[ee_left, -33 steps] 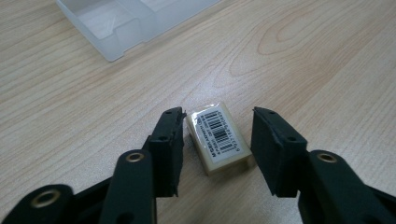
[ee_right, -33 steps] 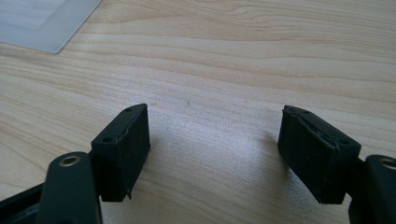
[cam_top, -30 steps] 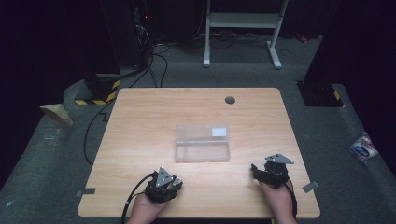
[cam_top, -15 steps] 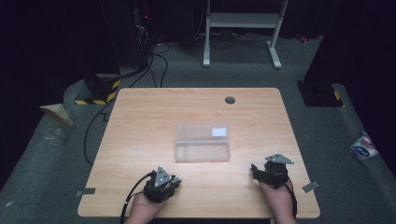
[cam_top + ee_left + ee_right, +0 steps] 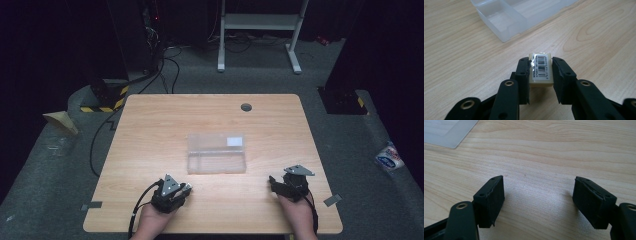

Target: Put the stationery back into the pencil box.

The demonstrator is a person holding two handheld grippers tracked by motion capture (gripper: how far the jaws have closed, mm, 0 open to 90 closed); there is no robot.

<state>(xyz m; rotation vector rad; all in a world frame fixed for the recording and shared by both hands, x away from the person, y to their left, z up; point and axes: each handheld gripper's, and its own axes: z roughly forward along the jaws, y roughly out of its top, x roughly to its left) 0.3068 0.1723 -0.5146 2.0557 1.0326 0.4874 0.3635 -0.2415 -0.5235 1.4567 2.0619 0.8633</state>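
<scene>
Left tongs (image 5: 541, 68) just closed, clamped on a barcoded white eraser (image 5: 541, 70), right tongs (image 5: 539, 200) apart over bare table (image 5: 150, 130), clear compartment box (image 5: 216, 153) nearby

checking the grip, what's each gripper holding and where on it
Left gripper pinches the eraser by its two long sides. Right gripper holds nothing.

Counted on the table (image 5: 150, 130): one clear box (image 5: 216, 153), lid open, with one white label (image 5: 234, 141); one eraser (image 5: 541, 67), barcoded, wrapped; one round grommet (image 5: 246, 107). Two grippers, left (image 5: 540, 68) and right (image 5: 539, 195), two black jaws each; two hands. On the floor: one white frame (image 5: 260, 22) with two legs, one blue-and-white packet (image 5: 388, 157), two striped hazard blocks (image 5: 107, 95), two grey tape scraps (image 5: 332, 200).
</scene>
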